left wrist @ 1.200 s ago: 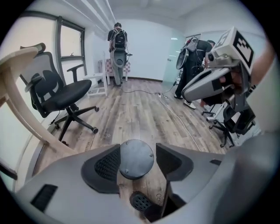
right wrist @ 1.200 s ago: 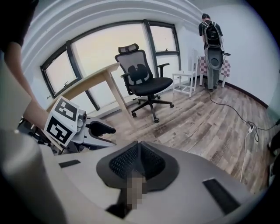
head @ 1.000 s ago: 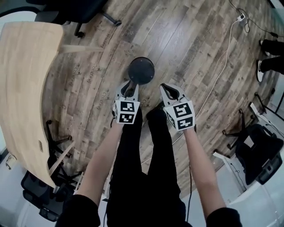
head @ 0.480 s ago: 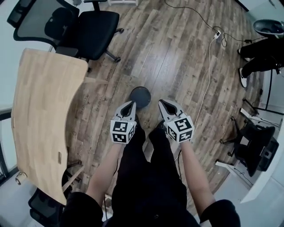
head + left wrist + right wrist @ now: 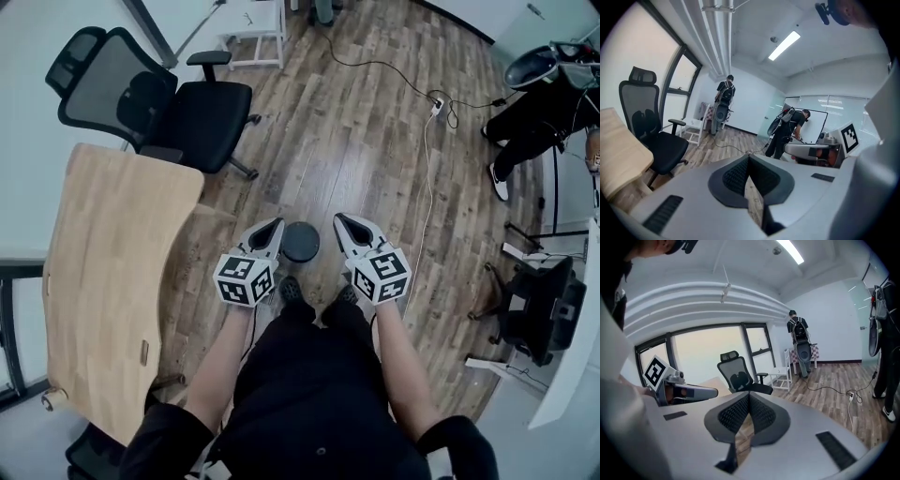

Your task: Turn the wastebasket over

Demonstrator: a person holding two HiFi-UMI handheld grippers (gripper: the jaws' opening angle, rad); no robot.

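Observation:
The wastebasket (image 5: pixel 301 241) is a dark round shape standing on the wood floor just ahead of the person's feet. Only its flat, closed-looking top face shows from above. In the head view my left gripper (image 5: pixel 275 226) hangs to its left and my right gripper (image 5: pixel 339 221) to its right, both well above the floor. Neither touches the basket. In the left gripper view the left gripper (image 5: pixel 748 157) has its pads pressed together with nothing between them. The right gripper (image 5: pixel 749 394) is shut and empty as well.
A light wooden desk (image 5: pixel 103 281) runs along the left, with a black office chair (image 5: pixel 159 103) behind it. A white cable with a power strip (image 5: pixel 436 105) crosses the floor. A person (image 5: pixel 534 103) stands at the far right, above another dark chair (image 5: pixel 534 314).
Both grippers have risen high above the floor, so the wastebasket looks smaller and more of the room shows. The left gripper has left the basket's rim.

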